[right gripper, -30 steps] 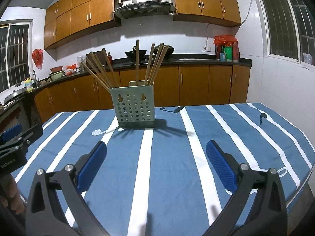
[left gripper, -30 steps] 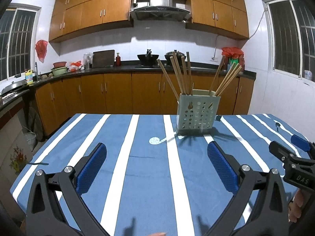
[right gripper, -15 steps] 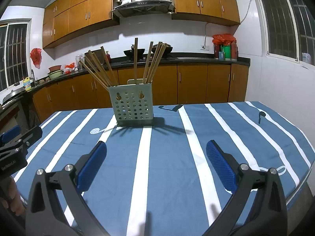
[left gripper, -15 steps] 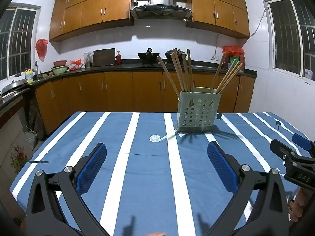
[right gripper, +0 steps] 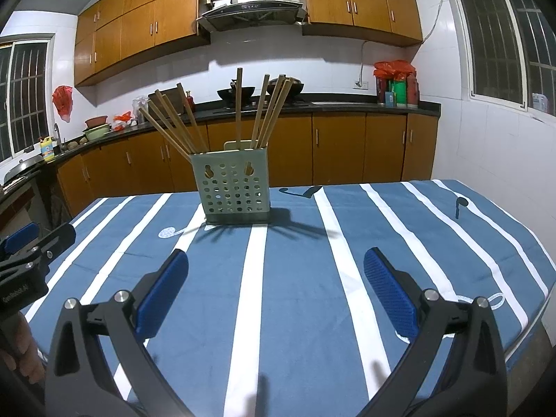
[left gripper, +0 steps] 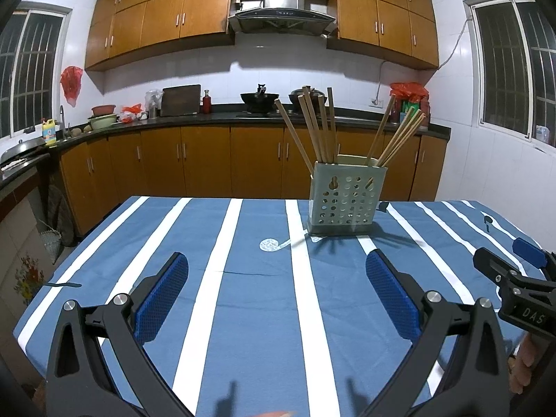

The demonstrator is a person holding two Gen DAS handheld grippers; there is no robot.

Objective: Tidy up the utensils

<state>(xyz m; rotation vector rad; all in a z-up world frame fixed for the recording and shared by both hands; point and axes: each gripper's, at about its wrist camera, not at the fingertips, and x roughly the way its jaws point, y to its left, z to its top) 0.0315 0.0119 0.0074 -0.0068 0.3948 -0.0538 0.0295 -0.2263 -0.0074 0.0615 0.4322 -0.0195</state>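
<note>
A pale green perforated utensil holder (left gripper: pixel 345 198) stands upright on the blue striped tablecloth (left gripper: pixel 257 299). Several wooden chopsticks (left gripper: pixel 314 127) stick out of it in two fanned groups. It also shows in the right wrist view (right gripper: pixel 233 186) with its chopsticks (right gripper: pixel 173 121). My left gripper (left gripper: pixel 278 271) is open and empty, low over the cloth, well short of the holder. My right gripper (right gripper: pixel 276 267) is open and empty, also short of the holder. Each gripper shows at the edge of the other's view.
The table's right edge (right gripper: pixel 542 299) drops off near my right gripper, and its left edge (left gripper: pixel 38 305) near my left. Wooden cabinets and a dark counter (left gripper: pixel 215 118) with pots and bowls run along the far wall.
Both grippers have drawn back slightly from the holder, which now looks a little smaller and higher in both views. Both stay open.
</note>
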